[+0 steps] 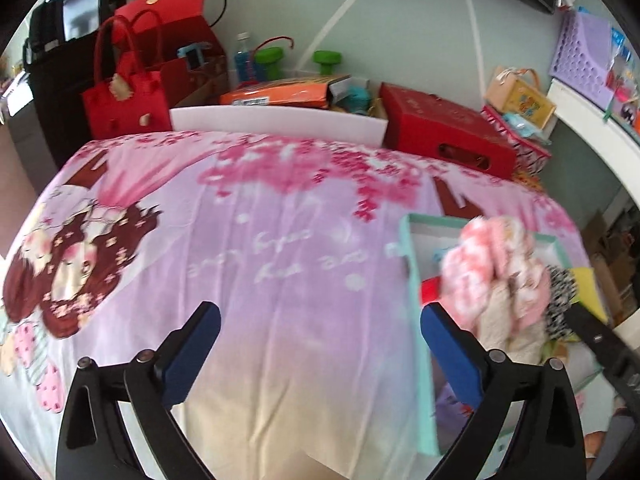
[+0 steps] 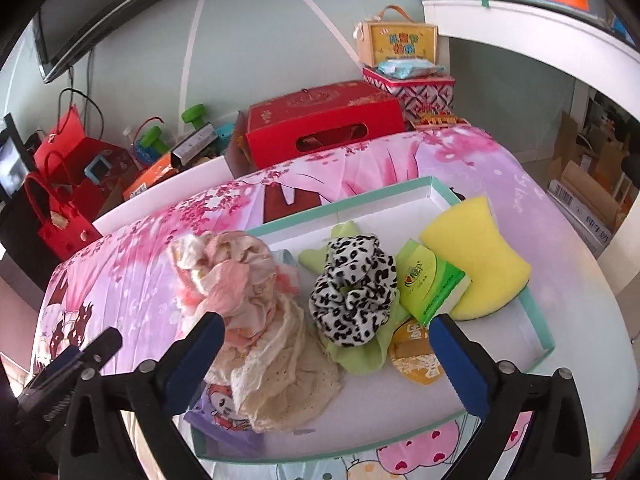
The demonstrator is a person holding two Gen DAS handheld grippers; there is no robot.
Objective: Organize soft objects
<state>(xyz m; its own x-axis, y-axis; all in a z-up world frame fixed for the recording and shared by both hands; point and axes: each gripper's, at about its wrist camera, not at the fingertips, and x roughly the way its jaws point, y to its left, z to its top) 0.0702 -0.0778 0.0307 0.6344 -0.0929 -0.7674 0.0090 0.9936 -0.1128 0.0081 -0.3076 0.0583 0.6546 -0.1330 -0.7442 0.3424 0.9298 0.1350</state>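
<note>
A shallow white box with a teal rim (image 2: 536, 308) lies on a pink cartoon bedspread (image 2: 152, 248). In it lie a pink and cream cloth bundle (image 2: 256, 312), a leopard-print scrunchie (image 2: 352, 288) on a green cloth (image 2: 360, 356), a green tissue pack (image 2: 432, 284), a yellow sponge (image 2: 476, 248) and an orange packet (image 2: 416, 356). My right gripper (image 2: 324, 344) is open just above the box, empty. My left gripper (image 1: 320, 340) is open and empty over the bedspread (image 1: 260, 240), left of the box (image 1: 412, 264) and the bundle (image 1: 492, 272).
Behind the bed stand a red gift box (image 2: 324, 120), red bags (image 1: 124, 100), an orange box (image 1: 280, 94), green dumbbells (image 1: 328, 60) and a patterned basket (image 2: 412, 84). A white shelf (image 2: 520, 28) is at the right. The left gripper's fingers (image 2: 72, 356) show at the right view's lower left.
</note>
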